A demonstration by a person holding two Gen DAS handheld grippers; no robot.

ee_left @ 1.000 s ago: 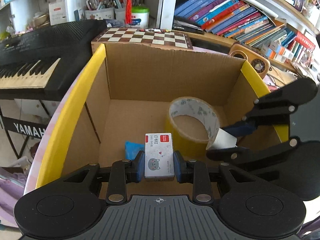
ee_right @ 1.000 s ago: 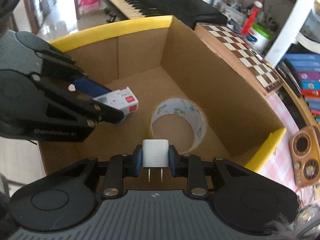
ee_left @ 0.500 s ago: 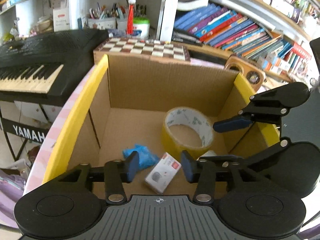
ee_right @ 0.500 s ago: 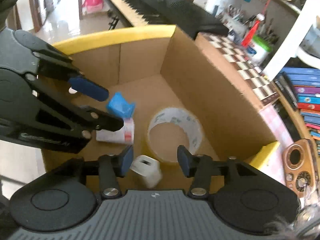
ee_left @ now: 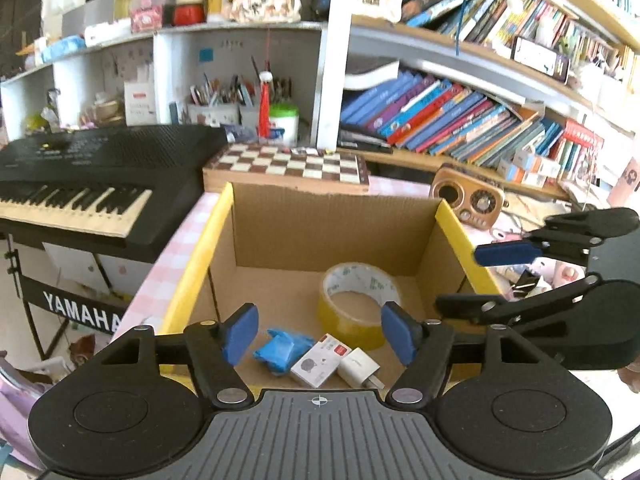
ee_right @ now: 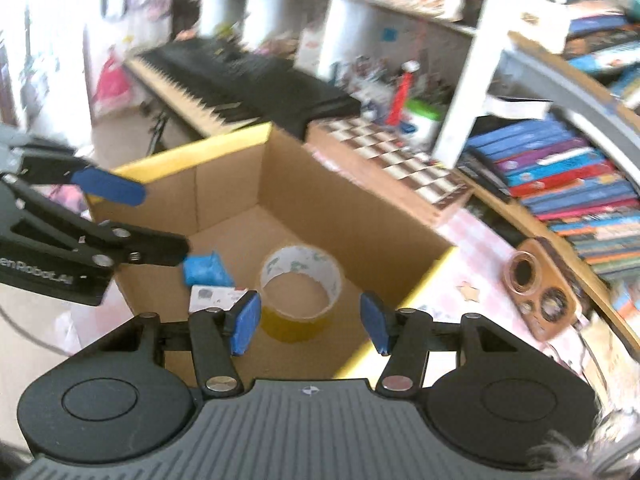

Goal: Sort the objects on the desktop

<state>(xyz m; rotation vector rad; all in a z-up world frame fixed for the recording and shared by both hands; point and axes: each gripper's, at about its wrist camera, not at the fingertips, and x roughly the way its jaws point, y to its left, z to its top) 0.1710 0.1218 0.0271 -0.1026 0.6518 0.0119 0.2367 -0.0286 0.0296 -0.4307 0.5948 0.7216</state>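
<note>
Left claw gapes empty above staple box lying slantwise

Quick count: one cardboard box, and inside it one roll of tape, one crumpled blue wrapper, one small staples box and one white plug adapter. Around it: one chessboard, one keyboard, one retro radio.
</note>
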